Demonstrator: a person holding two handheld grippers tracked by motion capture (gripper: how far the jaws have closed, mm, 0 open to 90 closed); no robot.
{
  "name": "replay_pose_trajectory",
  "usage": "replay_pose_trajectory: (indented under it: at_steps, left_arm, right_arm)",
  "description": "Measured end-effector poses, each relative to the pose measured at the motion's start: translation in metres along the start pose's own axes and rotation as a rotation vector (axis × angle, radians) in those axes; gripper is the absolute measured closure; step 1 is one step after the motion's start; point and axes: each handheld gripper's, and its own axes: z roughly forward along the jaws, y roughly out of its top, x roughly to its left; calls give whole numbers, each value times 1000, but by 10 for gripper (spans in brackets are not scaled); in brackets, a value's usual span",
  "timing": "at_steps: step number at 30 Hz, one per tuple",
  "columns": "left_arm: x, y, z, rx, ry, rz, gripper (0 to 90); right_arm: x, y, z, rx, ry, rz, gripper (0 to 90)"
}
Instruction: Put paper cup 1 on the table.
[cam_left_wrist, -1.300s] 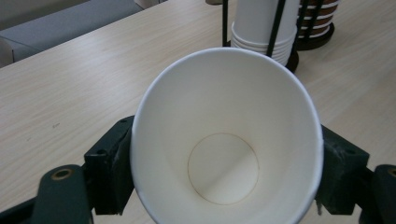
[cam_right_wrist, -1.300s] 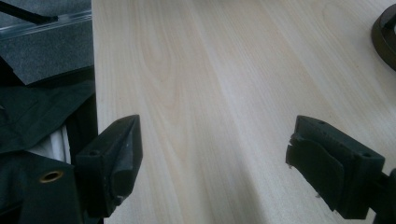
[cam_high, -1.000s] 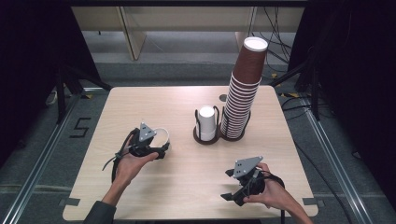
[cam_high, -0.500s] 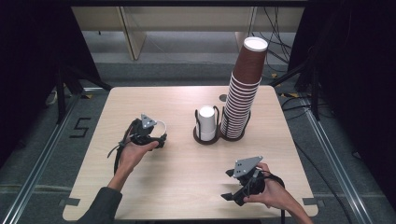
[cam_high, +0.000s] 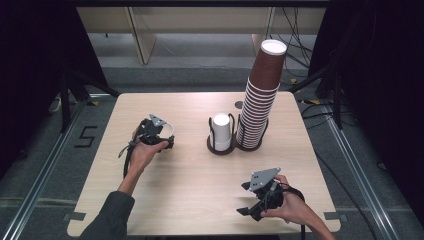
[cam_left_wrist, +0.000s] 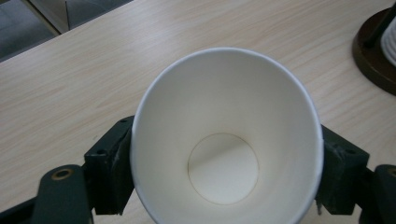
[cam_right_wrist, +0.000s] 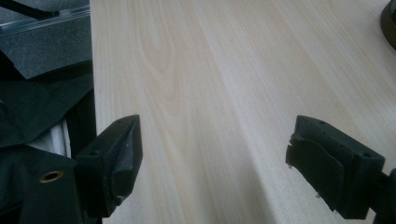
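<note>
- Left gripper (cam_high: 167, 136) is clamped on a white paper cup (cam_left_wrist: 224, 149), one black jaw pressed against each side of the cup's wall; seen along the gripper, the cup's mouth faces the camera and its round bottom shows inside.
- From above, that cup (cam_high: 169, 131) sits at the gripper's tip over the left half of the table (cam_high: 165, 200), left of the cup holders and apart from them.
- Right gripper (cam_high: 250, 199) is held over the near right part of the table, its jaws spread wide with nothing but bare wood between them; it is well apart from the cups.
- Near the middle of the table stands a dark round holder (cam_high: 220, 146) with a white cup (cam_high: 221, 131) upside down in it.
- Just right of it, touching or nearly so, a tall stack of brown cups (cam_high: 260, 107) rises from a second base and leans slightly to the right, its white top at the far end.
</note>
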Motion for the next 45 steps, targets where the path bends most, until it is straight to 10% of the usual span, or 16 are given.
replay_pose_trajectory:
  at_steps: [31,45]
  left_arm:
    - [4,-26,16,-68,-22,-123,146]
    - [0,-53,-12,-25,-29,-178,147]
  right_arm:
    - [2,0,1,10,18,5,181]
    - [-2,-2,-2,-2,11,29,180]
